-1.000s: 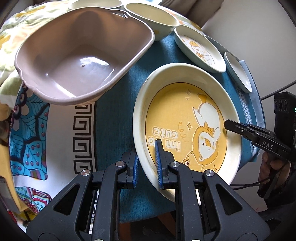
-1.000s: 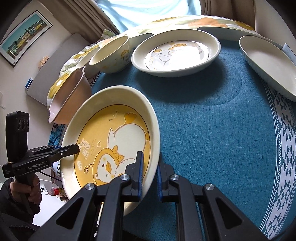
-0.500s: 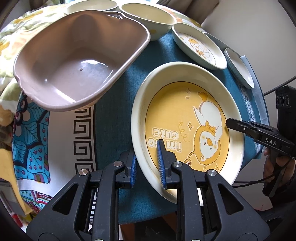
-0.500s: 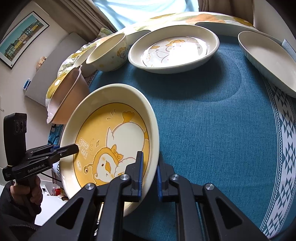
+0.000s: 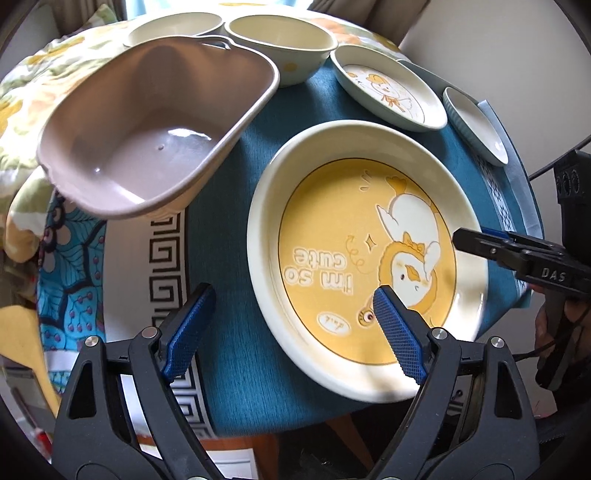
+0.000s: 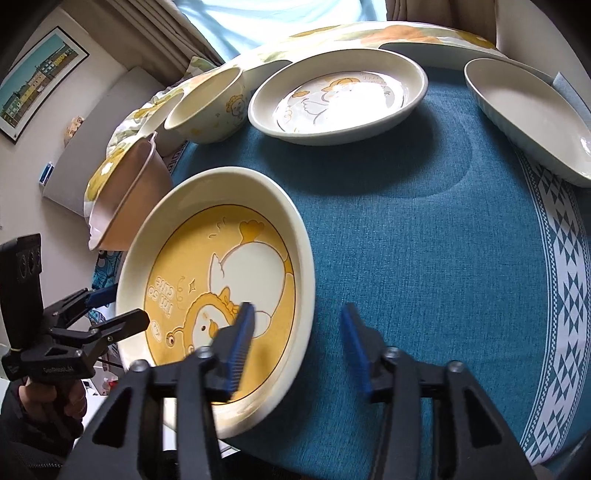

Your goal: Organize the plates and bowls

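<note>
A cream plate with a yellow duck picture (image 5: 365, 258) lies on the blue cloth near the table's front edge; it also shows in the right wrist view (image 6: 221, 291). My left gripper (image 5: 291, 328) is open, its jaws straddling the plate's near rim without touching. My right gripper (image 6: 299, 347) is open, its jaws astride the plate's opposite rim. Each gripper shows in the other's view, the right gripper (image 5: 480, 243) and the left gripper (image 6: 114, 306).
A mauve basin (image 5: 155, 133) stands left of the plate. Behind are a cream bowl (image 5: 284, 44), a second bowl (image 5: 173, 31), a pale duck plate (image 6: 336, 96) and a ribbed oval dish (image 6: 528, 114). The table edge is close in front.
Both grippers were shut on the yellow duck plate's rim and have opened wide. The plate has come down to lie on the blue cloth.
</note>
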Motion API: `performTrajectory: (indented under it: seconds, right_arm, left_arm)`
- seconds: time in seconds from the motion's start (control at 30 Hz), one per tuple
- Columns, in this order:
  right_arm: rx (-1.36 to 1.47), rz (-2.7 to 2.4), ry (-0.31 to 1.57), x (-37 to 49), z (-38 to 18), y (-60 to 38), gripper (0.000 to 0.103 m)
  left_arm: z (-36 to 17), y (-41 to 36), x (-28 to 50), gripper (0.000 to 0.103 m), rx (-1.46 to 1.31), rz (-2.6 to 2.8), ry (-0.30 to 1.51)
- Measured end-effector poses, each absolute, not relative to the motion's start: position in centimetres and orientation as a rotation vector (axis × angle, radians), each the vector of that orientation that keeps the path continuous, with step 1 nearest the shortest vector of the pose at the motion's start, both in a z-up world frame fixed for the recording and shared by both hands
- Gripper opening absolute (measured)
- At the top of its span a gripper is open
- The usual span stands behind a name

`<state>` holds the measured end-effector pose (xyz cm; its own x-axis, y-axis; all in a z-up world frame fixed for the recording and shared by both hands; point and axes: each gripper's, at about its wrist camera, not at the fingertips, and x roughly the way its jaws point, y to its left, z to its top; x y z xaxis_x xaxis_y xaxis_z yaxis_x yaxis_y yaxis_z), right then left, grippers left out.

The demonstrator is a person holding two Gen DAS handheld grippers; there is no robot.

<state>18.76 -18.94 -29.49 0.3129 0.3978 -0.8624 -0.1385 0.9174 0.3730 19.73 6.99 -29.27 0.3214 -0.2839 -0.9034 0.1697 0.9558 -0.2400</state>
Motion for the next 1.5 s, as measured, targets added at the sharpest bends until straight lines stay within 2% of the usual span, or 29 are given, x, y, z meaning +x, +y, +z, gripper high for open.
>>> performTrajectory:
  seconds: [0.17, 0.3, 0.33, 0.37, 0.43, 0.53, 0.7, 0.87, 1.1, 1.27, 1.3, 1.37, 1.43, 1.5]
  right_arm:
    - [0.234, 0.366, 1.164, 17.0, -26.3, -20.0, 0.046]
    - [0.195, 0.363, 1.081, 15.3, -22.5, -22.1, 0.048]
    - [0.179, 0.356, 1.061, 14.9, -21.5, -22.8, 0.062]
    - [0.162, 0.352, 1.045, 14.5, -20.6, -23.4, 0.086]
    - [0.121, 0.331, 0.995, 13.6, -18.6, -25.3, 0.103]
    - [0.077, 0.291, 0.9, 12.1, -16.1, -28.0, 0.103]
    - [0.101, 0.236, 0.834, 10.9, -14.1, -32.6, 0.103]
    - [0.142, 0.159, 0.82, 11.6, -12.9, -36.5, 0.103]
    - [0.237, 0.035, 0.837, 14.5, -14.2, -39.9, 0.103]
    - [0.47, -0.051, 0.953, 18.5, -18.5, -42.4, 0.1]
    - [0.504, -0.081, 0.972, 19.3, -19.5, -42.9, 0.099]
    - [0.577, -0.125, 0.997, 20.7, -21.4, -43.8, 0.089]
    - [0.647, -0.166, 1.029, 21.8, -23.4, -44.6, 0.077]
    - [0.665, -0.197, 1.057, 22.9, -24.9, -44.8, 0.071]
  left_arm:
    - [-26.5, 6.9, 18.0, 0.086, -0.129, -0.265, 1.178]
    - [-22.2, 5.0, 16.2, 0.086, -0.089, -0.236, 1.113]
    - [-21.0, 4.2, 15.9, 0.086, -0.063, -0.231, 1.085]
    - [-19.7, 3.2, 15.6, 0.086, -0.041, -0.226, 1.057]
    - [-17.3, 1.4, 15.5, 0.089, -0.021, -0.228, 1.002]
    - [-14.1, -1.4, 16.5, 0.102, 0.003, -0.212, 0.918]
    - [-11.0, -7.1, 19.3, 0.102, 0.056, -0.289, 0.839]
    - [-10.0, -12.8, 22.8, 0.102, 0.091, -0.435, 0.843]
    - [-13.3, -19.8, 31.5, 0.102, 0.161, -0.579, 0.964]
    - [-18.2, -22.9, 39.1, 0.101, 0.154, -0.698, 1.112]
    - [-19.3, -23.4, 40.6, 0.099, 0.138, -0.728, 1.145]
    - [-21.7, -24.3, 42.9, 0.09, 0.119, -0.763, 1.204]
    - [-24.0, -25.3, 45.2, 0.073, 0.118, -0.79, 1.264]
    - [-25.8, -25.9, 46.6, 0.064, 0.126, -0.805, 1.3]
